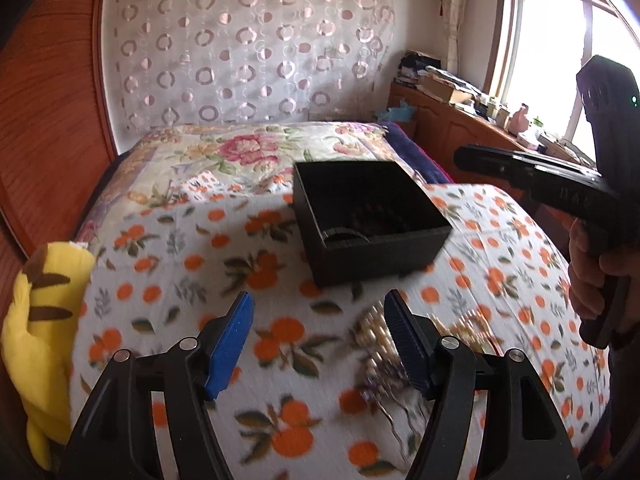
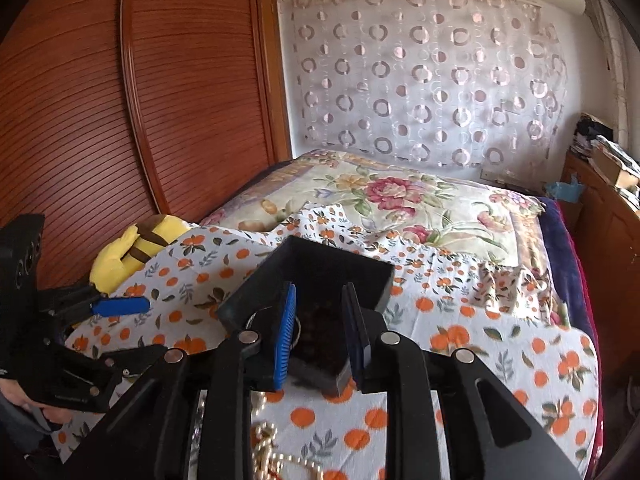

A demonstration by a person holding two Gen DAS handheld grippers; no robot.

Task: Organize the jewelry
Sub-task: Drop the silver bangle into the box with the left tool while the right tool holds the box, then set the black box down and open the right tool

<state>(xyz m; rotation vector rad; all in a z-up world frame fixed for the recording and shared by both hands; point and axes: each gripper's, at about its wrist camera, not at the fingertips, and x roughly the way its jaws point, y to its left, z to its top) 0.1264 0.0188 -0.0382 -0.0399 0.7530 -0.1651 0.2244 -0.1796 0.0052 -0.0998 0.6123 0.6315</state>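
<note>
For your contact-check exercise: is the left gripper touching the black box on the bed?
Apart. The left wrist view shows the left gripper open, with a strip of orange-print blanket visible between its fingertips and the black box.

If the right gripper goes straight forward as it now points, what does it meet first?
Probably the black box: the right gripper is open and points into its open top, so its fingers would likely meet the dark contents inside. Depth is unclear.
</note>
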